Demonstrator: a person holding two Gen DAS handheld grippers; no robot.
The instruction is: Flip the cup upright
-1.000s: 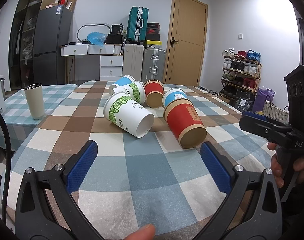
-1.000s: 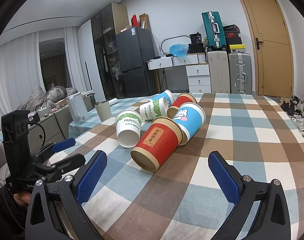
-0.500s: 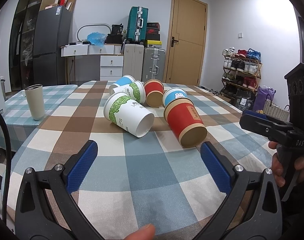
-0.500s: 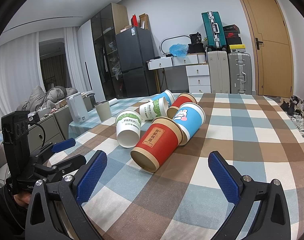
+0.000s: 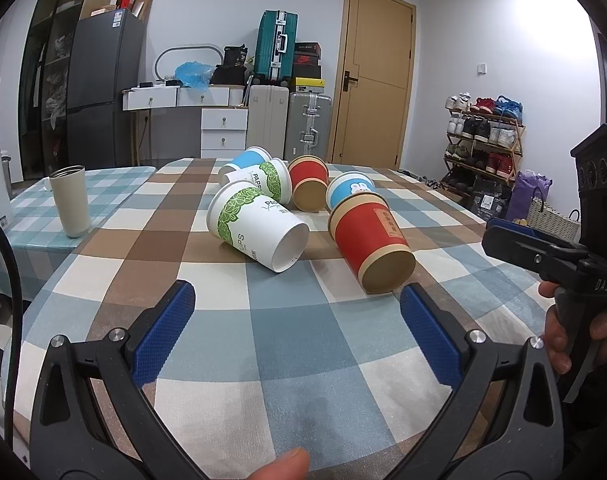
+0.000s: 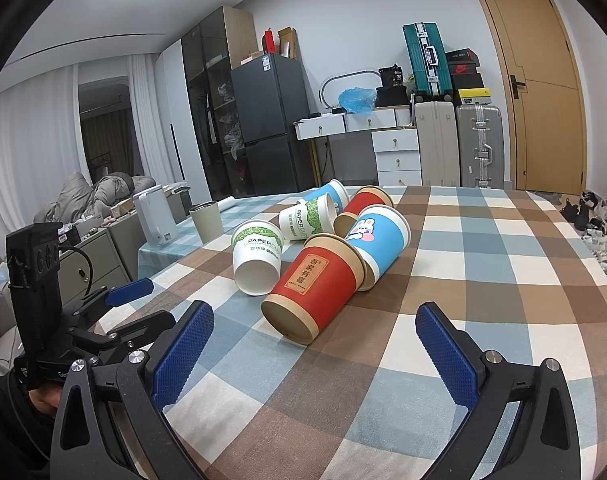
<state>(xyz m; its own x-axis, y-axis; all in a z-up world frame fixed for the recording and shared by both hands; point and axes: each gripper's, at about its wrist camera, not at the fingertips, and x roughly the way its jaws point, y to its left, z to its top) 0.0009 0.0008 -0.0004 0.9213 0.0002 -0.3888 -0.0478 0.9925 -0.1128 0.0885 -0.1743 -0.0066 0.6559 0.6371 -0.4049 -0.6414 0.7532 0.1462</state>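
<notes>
Right now, no cup is being held. Six paper cups are lying on their sides in a bunch near the middle of the table (image 5: 231, 364), which is covered with a checked cloth.

Going left to right in the left wrist view, a tall gray tumbler (image 5: 70, 201) is standing upright near the left edge, well apart from the bunch. Next, a white cup with green leaves (image 5: 257, 229) is lying with its bottom end turned toward the near edge. Behind it, another green-leaf cup, a blue cup and a red cup are being crowded together. Then a blue cup with a cartoon face (image 5: 351, 189) is touching the big red cup (image 5: 369, 242), which is lying closest to the near edge.

The left gripper (image 5: 297, 310) is being held above the cloth with its jaws spread wide and nothing between them. The right gripper (image 6: 313, 330) is being held the same way, wide and empty, just in front of the big red cup.

It looks like the reaching step is only being started. Next, one cup, likely the big red one, would need to be closed on around its sides, lifted, and turned until its open mouth is facing up.
</notes>
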